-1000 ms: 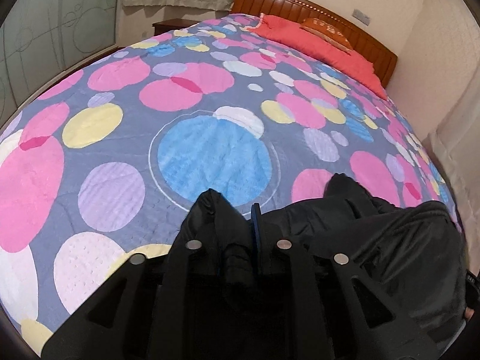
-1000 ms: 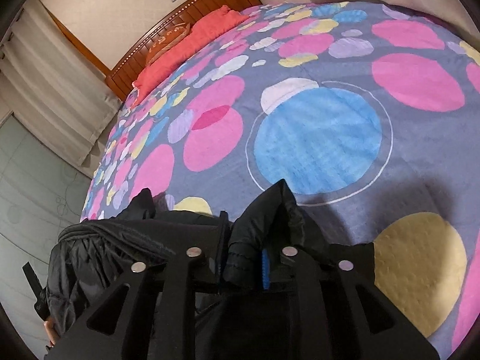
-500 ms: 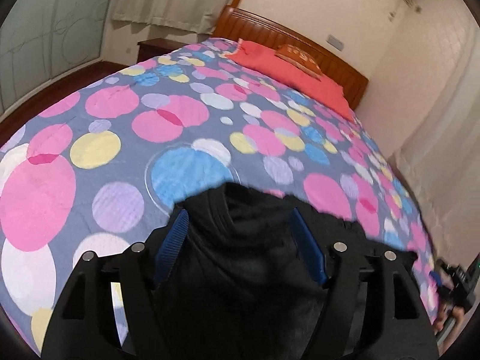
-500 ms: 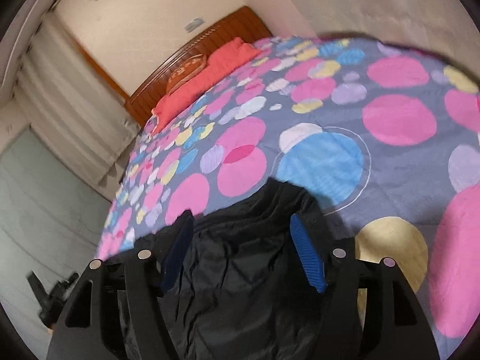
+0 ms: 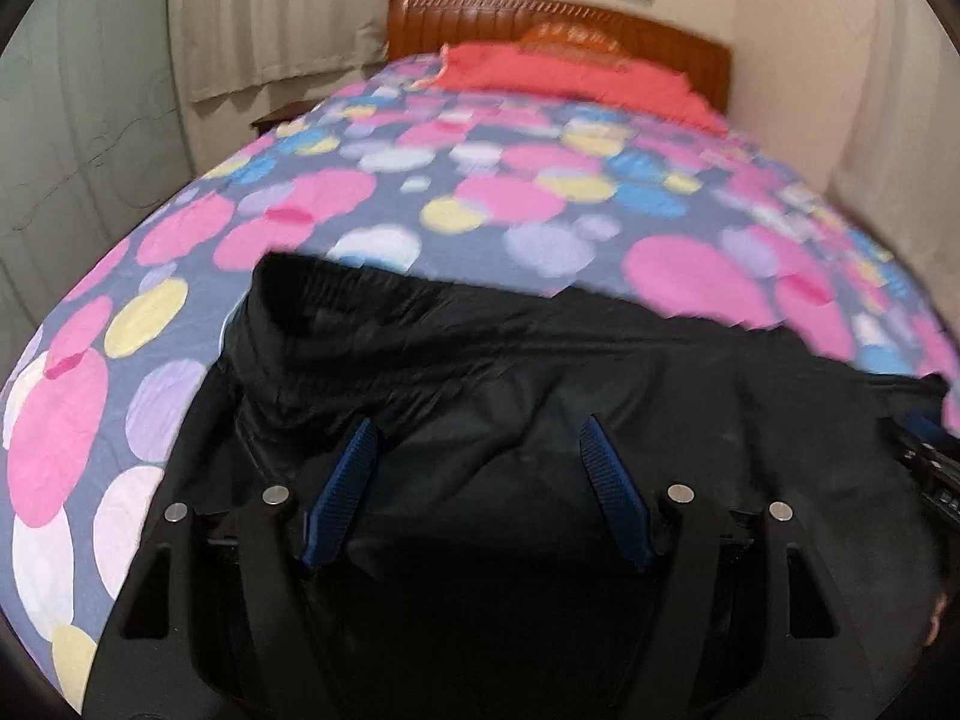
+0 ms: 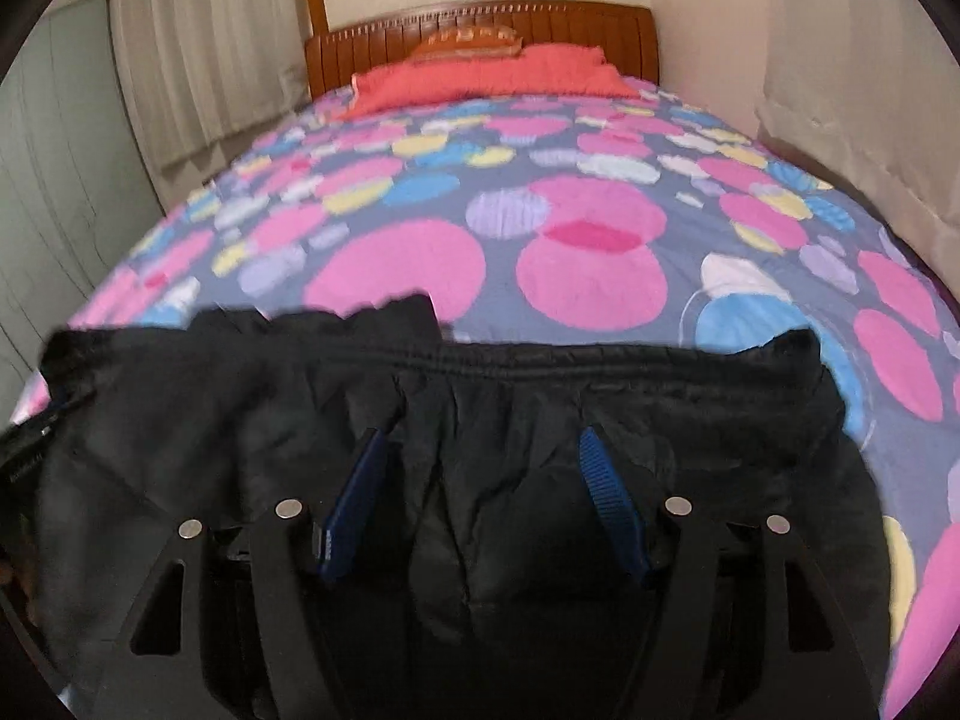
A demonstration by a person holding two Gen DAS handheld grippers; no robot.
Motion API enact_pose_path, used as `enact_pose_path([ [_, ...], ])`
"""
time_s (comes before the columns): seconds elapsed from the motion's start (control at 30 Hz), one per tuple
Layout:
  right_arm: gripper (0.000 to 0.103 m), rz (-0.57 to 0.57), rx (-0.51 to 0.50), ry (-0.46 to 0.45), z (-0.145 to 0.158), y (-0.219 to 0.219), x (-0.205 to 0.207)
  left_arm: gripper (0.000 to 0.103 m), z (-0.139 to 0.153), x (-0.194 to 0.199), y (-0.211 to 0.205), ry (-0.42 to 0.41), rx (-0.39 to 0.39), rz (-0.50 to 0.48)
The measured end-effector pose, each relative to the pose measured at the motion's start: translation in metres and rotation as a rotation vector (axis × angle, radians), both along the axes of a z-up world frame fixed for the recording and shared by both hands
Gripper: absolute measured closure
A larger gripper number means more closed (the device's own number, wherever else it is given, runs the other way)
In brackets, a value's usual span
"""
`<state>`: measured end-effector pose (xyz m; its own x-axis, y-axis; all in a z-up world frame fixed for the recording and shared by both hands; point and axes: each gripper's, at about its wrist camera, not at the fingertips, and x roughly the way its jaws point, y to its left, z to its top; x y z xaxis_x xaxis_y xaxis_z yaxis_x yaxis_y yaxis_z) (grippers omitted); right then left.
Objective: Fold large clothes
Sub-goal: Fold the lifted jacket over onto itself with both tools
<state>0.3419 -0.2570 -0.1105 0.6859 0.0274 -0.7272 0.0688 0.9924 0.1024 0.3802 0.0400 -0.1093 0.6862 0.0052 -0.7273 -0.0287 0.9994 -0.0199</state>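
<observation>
A black padded garment (image 5: 540,384) lies spread on the near end of the bed, its far edge running across both views; it also shows in the right wrist view (image 6: 510,408). My left gripper (image 5: 477,438) is open, its blue-padded fingers (image 5: 351,480) wide apart over the black fabric and holding nothing. My right gripper (image 6: 483,447) is open too, its blue pads (image 6: 606,492) spread above the garment. The other gripper's tip shows at the right edge of the left wrist view (image 5: 927,468).
The bed has a grey quilt with pink, blue and yellow circles (image 6: 576,252). A red pillow (image 5: 564,75) and wooden headboard (image 6: 480,30) stand at the far end. Curtains (image 5: 264,18) hang left, a wall stands right.
Both grippers, shut on bunched black fabric a second ago, have opened and let it go. Both have pulled back and now face the headboard, with the garment lying spread out.
</observation>
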Motion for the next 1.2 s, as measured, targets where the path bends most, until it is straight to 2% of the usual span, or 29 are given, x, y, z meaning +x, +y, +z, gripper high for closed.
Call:
enact_pose_path([
  [0.1,0.037,-0.015,0.013,0.028,-0.018,0.000,0.008,0.029,-0.019,0.012,0.005,0.033,-0.019,0.012],
  [0.3,0.035,-0.034,0.002,0.013,-0.035,0.003,0.018,0.027,-0.037,0.023,-0.006,0.018,0.044,0.025],
  [0.4,0.035,-0.034,-0.019,0.021,-0.034,0.006,0.020,0.027,-0.038,0.023,-0.011,0.025,0.070,0.027],
  [0.5,0.036,-0.036,-0.012,0.022,-0.019,0.005,0.014,0.028,-0.025,0.018,-0.011,0.063,0.092,0.026],
  [0.53,0.036,-0.037,0.001,-0.005,-0.010,0.005,0.008,0.029,-0.017,0.011,-0.010,0.066,0.083,0.030],
  [0.63,0.036,-0.017,0.032,-0.076,0.014,0.018,-0.001,0.029,0.009,-0.007,-0.016,-0.014,0.010,0.004],
  [0.7,0.037,0.027,0.039,-0.069,0.017,0.035,0.004,0.029,0.015,-0.008,-0.034,-0.032,0.001,-0.049],
  [0.73,0.043,0.062,0.018,-0.047,0.013,0.051,0.010,0.029,0.012,-0.006,-0.048,-0.025,0.024,-0.086],
  [0.8,0.050,0.087,-0.032,-0.020,0.002,0.066,0.016,0.029,0.001,0.001,-0.065,-0.013,0.091,-0.094],
  [0.83,0.051,0.092,-0.062,0.001,-0.008,0.074,0.020,0.029,-0.009,0.006,-0.070,0.010,0.118,-0.085],
  [0.9,0.051,0.086,-0.085,0.009,-0.022,0.077,0.021,0.029,-0.026,0.013,-0.071,0.050,0.114,-0.075],
  [0.97,0.051,0.084,-0.097,0.020,-0.027,0.079,0.023,0.029,-0.036,0.016,-0.073,0.050,0.128,-0.069],
  [1.03,0.051,0.095,-0.078,0.028,-0.021,0.074,0.022,0.030,-0.033,0.015,-0.074,0.055,0.139,-0.077],
  [1.1,0.051,0.111,-0.036,0.033,-0.012,0.061,0.017,0.035,-0.024,0.011,-0.067,0.075,0.112,-0.105],
  [1.13,0.051,0.097,-0.022,0.009,-0.003,0.047,0.010,0.035,-0.014,0.004,-0.058,0.071,0.101,-0.112],
  [1.2,0.051,0.035,-0.061,-0.039,0.012,0.014,-0.001,0.035,0.001,-0.006,-0.040,0.023,0.109,-0.092],
])
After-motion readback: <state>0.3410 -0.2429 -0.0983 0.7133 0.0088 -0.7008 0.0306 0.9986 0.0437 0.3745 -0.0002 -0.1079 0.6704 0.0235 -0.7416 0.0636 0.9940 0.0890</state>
